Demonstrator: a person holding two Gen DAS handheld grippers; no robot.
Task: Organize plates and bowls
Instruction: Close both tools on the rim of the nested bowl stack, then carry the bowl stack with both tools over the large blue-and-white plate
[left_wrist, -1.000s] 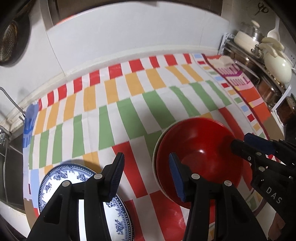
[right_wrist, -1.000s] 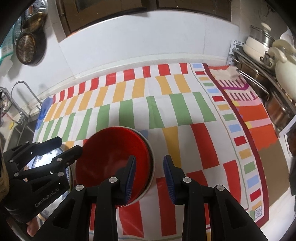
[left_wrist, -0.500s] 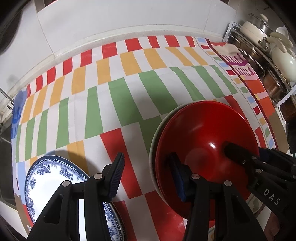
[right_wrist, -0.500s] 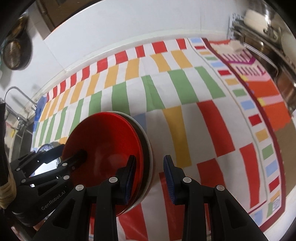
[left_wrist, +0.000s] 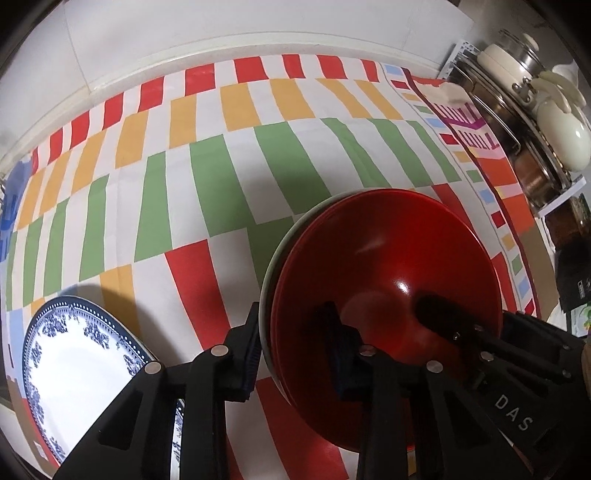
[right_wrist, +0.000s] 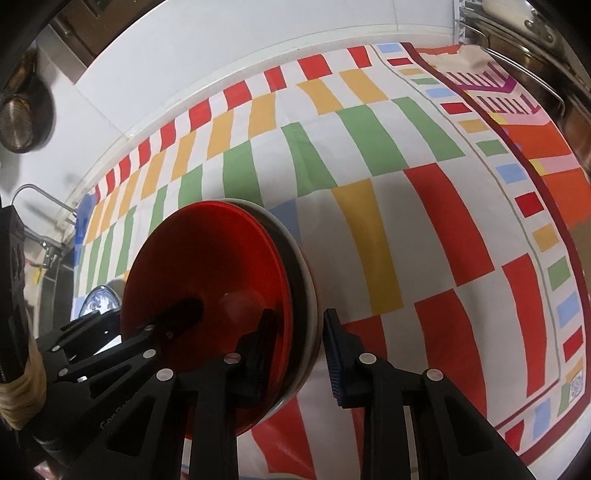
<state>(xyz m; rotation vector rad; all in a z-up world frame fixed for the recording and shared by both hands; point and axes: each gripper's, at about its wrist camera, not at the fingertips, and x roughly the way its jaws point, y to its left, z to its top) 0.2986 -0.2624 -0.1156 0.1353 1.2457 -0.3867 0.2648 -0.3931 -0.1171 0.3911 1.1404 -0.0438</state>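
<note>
Bowls (left_wrist: 384, 266), nested as a stack (red ones inside a pale outer one), sit on the striped cloth (left_wrist: 221, 177) between your 2 tongs, so the lift turns on 2 opposite rim grips.

Left tongs (left_wrist: 291, 350) straddle the rim at the stack's 8 o'clock in the left wrist view: 1 finger outside the pale wall, 1 inside the red bowl. Jaws are closing, rim between them; the outer pad looks about touching, but firm contact can't be told.

Right tongs (right_wrist: 295, 347) straddle the opposite edge, approx 4 o'clock in the right wrist view, inner finger in the red bowl, outer finger just beside the pale wall w/ a sliver of cloth showing between. Jaws closing too, not yet pinching on that side.

Neither hand is nearer; both are at the rim. Stack is round, so no long axis to mind.

Left view alone shows the blue-and-white plate (left_wrist: 85, 369) in full at 7 o'clock, close to the left tongs, plus the pots (left_wrist: 517, 122) at 2 o'clock. Right view alone shows the gap at the right outer pad and how the rims nest.
</note>
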